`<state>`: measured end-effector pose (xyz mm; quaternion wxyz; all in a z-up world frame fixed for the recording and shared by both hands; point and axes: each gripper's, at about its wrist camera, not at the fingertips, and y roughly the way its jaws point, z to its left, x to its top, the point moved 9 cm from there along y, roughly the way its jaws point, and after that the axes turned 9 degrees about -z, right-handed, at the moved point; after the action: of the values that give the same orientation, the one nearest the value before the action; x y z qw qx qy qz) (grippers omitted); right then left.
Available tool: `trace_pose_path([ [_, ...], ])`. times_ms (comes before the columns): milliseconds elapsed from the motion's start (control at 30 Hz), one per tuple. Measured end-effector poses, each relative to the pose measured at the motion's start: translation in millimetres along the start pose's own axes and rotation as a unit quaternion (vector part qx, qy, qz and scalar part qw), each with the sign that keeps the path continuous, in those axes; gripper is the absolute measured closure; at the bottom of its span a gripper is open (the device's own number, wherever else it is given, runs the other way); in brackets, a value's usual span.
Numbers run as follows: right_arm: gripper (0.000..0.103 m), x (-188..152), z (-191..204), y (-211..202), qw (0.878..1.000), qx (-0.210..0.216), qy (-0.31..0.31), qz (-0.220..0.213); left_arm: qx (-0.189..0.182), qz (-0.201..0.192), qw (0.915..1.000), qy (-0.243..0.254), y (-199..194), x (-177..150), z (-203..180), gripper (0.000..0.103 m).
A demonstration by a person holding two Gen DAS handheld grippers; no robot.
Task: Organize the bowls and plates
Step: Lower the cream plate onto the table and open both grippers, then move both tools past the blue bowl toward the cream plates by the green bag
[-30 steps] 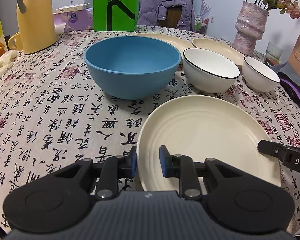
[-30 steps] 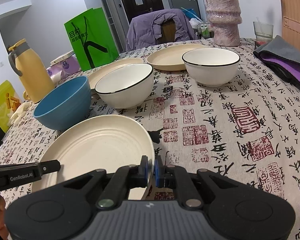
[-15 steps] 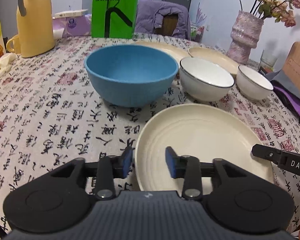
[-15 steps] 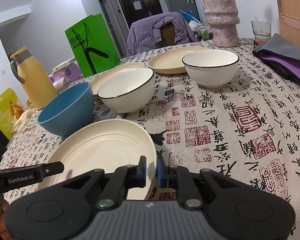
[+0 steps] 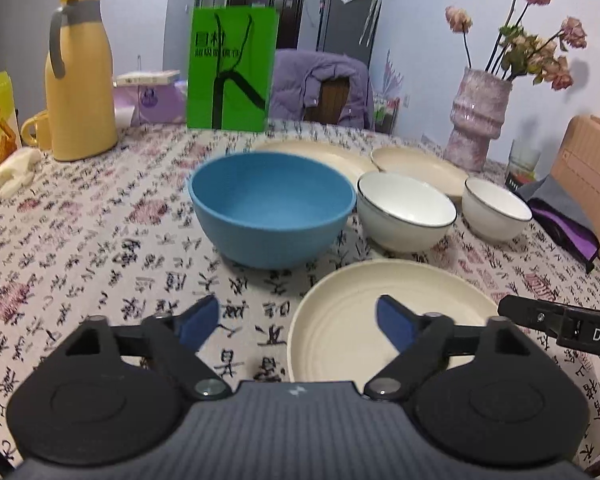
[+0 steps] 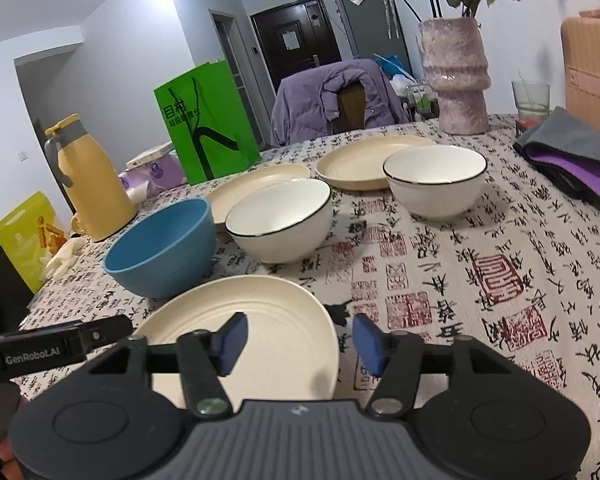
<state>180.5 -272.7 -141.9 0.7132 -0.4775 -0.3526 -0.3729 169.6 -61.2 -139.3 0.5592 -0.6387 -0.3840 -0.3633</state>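
Between both claws: cream plate flat on table.
Left claw: jaws just spread wide, empty.
Right claw: jaws just parted, plate rim between, untouched.

The left gripper is seen with its jaws just spread wide, the rim of the cream plate lying between the blue pads, untouched. Beyond it, a blue bowl is set on the patterned tablecloth, with two white bowls to its right. The right gripper is glimpsed at the plate's far edge.
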Motion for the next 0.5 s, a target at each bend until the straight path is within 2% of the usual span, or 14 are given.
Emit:
trace_pose_path([
  [33, 0.026, 1.7, 1.0, -0.4, 1.000, 0.002, 0.000, -0.003, -0.002, -0.007, 1.0000, -0.002, -1.8, 2.1, 0.7, 0.002],
  [67, 0.015, 3.3, 2.1, -1.5, 1.000, 0.004, 0.000, -0.006, -0.004, -0.014, 0.9999, -0.004, -3.6, 4.4, 1.3, 0.000],
  [167, 0.003, 7.4, 5.1, -3.4, 1.000, 0.010, 0.000, -0.013, -0.010, -0.030, 0.9995, -0.005, -8.8, 10.0, 2.3, 0.000],
  [233, 0.000, 12.9, 8.1, -4.8, 1.000, 0.013, -0.004, -0.019, -0.012, -0.034, 0.9994, -0.003, -10.6, 12.6, 2.7, 0.000],
  [500, 0.000, 21.7, 14.2, -4.1, 0.999, 0.016, -0.013, -0.025, -0.008, -0.038, 0.9992, -0.007, -9.1, 19.6, 10.7, 0.000],
])
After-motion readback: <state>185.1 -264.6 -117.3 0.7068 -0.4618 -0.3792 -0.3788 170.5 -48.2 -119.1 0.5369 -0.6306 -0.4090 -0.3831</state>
